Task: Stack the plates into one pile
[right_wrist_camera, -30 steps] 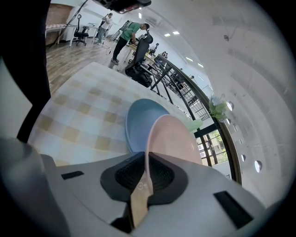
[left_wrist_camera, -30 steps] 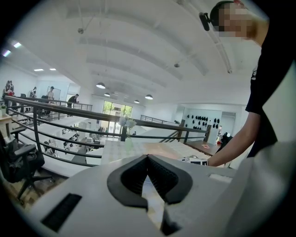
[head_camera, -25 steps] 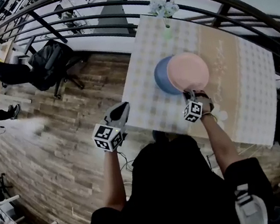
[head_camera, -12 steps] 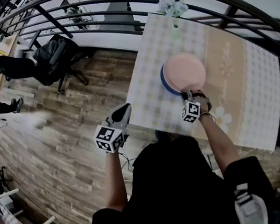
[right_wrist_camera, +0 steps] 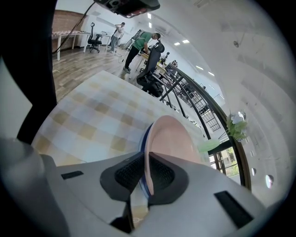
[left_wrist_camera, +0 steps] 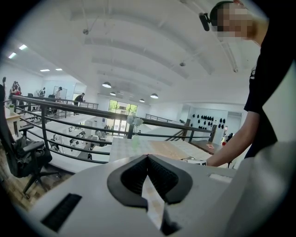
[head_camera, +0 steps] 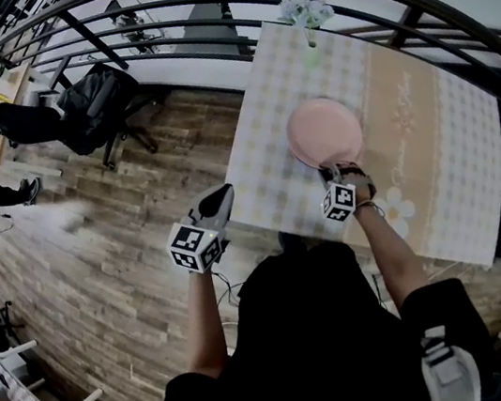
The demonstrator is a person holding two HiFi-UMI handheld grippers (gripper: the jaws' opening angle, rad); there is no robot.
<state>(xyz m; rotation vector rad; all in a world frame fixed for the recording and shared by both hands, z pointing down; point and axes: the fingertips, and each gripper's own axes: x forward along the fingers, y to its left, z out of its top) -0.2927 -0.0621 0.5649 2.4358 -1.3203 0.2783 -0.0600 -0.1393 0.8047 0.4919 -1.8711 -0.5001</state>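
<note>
- The right gripper (right_wrist_camera: 145, 155) is clamped on the near rim of the pink plate (head_camera: 324, 130), one pad on each side of its thin edge.
- The left gripper (head_camera: 221, 195) has its jaws together with nothing between them, just off the table's (head_camera: 432, 145) near-left edge.
- Near the table's middle, the pink plate covers the blue plate (right_wrist_camera: 143, 136), and only a blue sliver shows.
- The plates look stiff, smooth and probably breakable, so hold them by the rim only.

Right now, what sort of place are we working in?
Probably an open-plan office mezzanine: a clothed table beside a black railing, an office chair on wood flooring, and people at desks beyond.
</note>
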